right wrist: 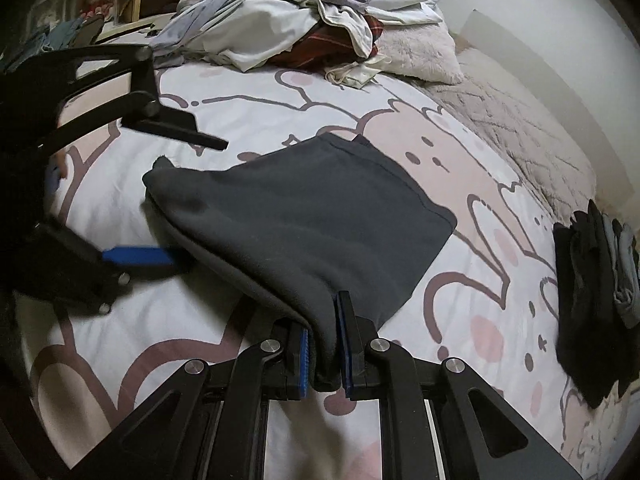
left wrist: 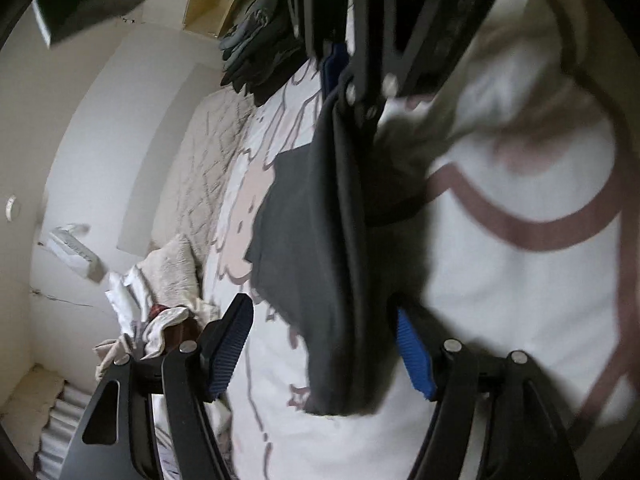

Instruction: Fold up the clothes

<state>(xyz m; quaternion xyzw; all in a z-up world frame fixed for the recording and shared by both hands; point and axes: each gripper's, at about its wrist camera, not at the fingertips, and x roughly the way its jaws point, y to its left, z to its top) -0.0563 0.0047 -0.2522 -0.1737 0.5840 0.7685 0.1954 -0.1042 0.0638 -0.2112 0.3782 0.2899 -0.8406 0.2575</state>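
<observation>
My right gripper (right wrist: 323, 354) pinches one edge of a dark grey garment (right wrist: 304, 216) on the bed (right wrist: 500, 288), jaws closed tight on the cloth at 6 o'clock in its own view. The rest of the garment spreads away toward 12 o'clock over the cartoon-print cover, its far hem lying flat, its near part lifted off the bed. My left gripper (right wrist: 168, 200) stands wide open at 9 o'clock in that view, holding nothing, one blue pad right at the garment's left edge.

From the left wrist the same garment (left wrist: 320, 248) hangs between the open jaws, with the right gripper (left wrist: 362, 100) above it at 12 o'clock.

A heap of loose clothes (right wrist: 288, 16) sits at 12 o'clock beyond the garment, and a dark stack (right wrist: 592, 288), seemingly folded, lies at 3 o'clock.

The risks, as I judge them: with only one corner held, any pull could drag the whole piece askew and wrinkle the flat hem. If my left closes now, it may catch a single layer, or the bed cover beneath. The left view is blurred, so the exact edge is hard to place.
</observation>
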